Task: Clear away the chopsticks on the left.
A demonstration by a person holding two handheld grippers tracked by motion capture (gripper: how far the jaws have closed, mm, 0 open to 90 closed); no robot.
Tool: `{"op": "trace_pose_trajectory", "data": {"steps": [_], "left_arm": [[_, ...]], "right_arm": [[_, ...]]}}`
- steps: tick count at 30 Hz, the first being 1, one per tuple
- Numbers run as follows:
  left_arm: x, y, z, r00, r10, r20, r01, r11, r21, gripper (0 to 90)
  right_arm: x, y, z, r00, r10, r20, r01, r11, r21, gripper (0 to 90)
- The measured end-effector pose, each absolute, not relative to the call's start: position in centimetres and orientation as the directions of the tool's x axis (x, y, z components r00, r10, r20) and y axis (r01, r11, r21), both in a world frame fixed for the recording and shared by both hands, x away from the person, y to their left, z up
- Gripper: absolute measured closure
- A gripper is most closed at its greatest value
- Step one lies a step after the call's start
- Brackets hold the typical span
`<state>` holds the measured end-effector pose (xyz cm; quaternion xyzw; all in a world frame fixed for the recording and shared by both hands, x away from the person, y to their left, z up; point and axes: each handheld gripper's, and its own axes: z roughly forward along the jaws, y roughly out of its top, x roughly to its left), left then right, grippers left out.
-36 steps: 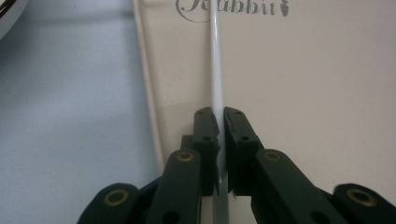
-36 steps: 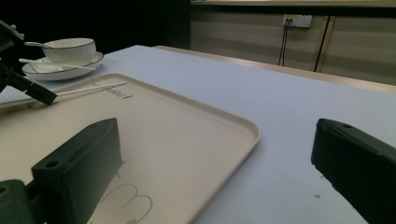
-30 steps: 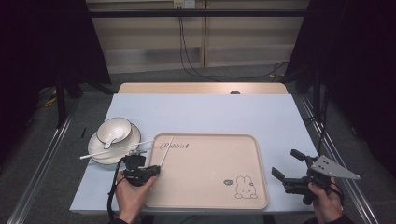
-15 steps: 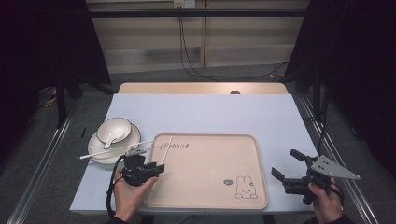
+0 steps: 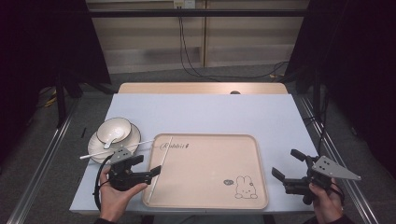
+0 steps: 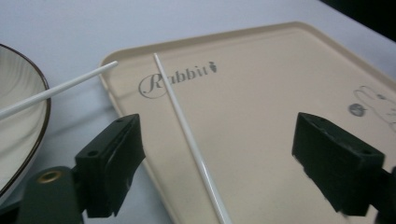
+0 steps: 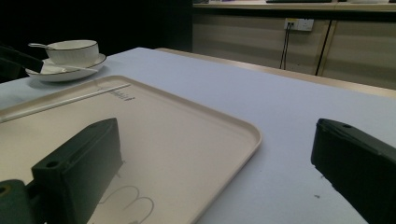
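You had just been opening your left gripper (image 5: 148, 171), and its jaws stood wide over the near left edge of the beige plastic tray with the rabbit print (image 5: 210, 196). A second earlier those jaws were pinched on the thin white chopstick (image 5: 162, 161); now that stick lay loose on the tray floor along its left rim, running up between the jaws without touching either pad (image 6: 184, 128). Your hand had lifted and drawn back from it a little. The second white chopstick (image 5: 116, 150) rested left of the jaws, across the dark-rimmed white plate (image 5: 133, 140) under the bowl with the spoon (image 5: 114, 130). Your right gripper (image 5: 289, 168) had not moved: jaws wide, nothing between them, just off the tray's right rim.
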<state>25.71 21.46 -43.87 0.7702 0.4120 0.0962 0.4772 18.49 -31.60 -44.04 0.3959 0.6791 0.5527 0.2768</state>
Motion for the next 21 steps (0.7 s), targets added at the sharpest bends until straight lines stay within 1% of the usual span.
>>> {"op": "trace_pose_trajectory", "data": {"steps": [2, 5, 10, 15, 16, 20, 21], "left_arm": [[25.5, 21.9, -43.8, 0.66, 0.719, -0.219, 0.518, -0.224, 0.826, 9.9], [25.3, 22.3, -43.8, 0.699, 0.678, -0.227, 0.501, -0.238, 0.832, 4.2], [25.0, 23.7, -43.4, 0.728, 0.652, -0.213, 0.471, -0.25, 0.846, 4.1], [24.7, 26.1, -42.8, 0.75, 0.628, -0.206, 0.45, -0.256, 0.856, 3.8], [24.7, 27.1, -42.6, 0.749, 0.634, -0.191, 0.443, -0.265, 0.857, 3.8], [24.6, 28.6, -42.5, 0.755, 0.634, -0.164, 0.42, -0.277, 0.864, 3.6], [24.7, 29.5, -42.5, 0.743, 0.656, -0.133, 0.409, -0.287, 0.867, 2.9]], "right_arm": [[18.5, -31.7, -44.1, -0.541, 0.84, 0.048, 0.223, 0.088, 0.971, 1.3], [18.5, -31.6, -44.1, -0.533, 0.844, 0.055, 0.222, 0.077, 0.972, 1.3], [18.5, -31.6, -44.1, -0.534, 0.844, 0.048, 0.218, 0.083, 0.972, 1.3], [18.5, -31.7, -44.1, -0.535, 0.844, 0.045, 0.218, 0.086, 0.972, 1.3], [18.5, -31.7, -44.1, -0.533, 0.845, 0.05, 0.224, 0.084, 0.971, 1.3], [18.5, -31.7, -44.1, -0.534, 0.844, 0.044, 0.219, 0.087, 0.972, 1.3], [18.5, -31.6, -44.1, -0.528, 0.847, 0.057, 0.225, 0.075, 0.971, 1.3]]}}
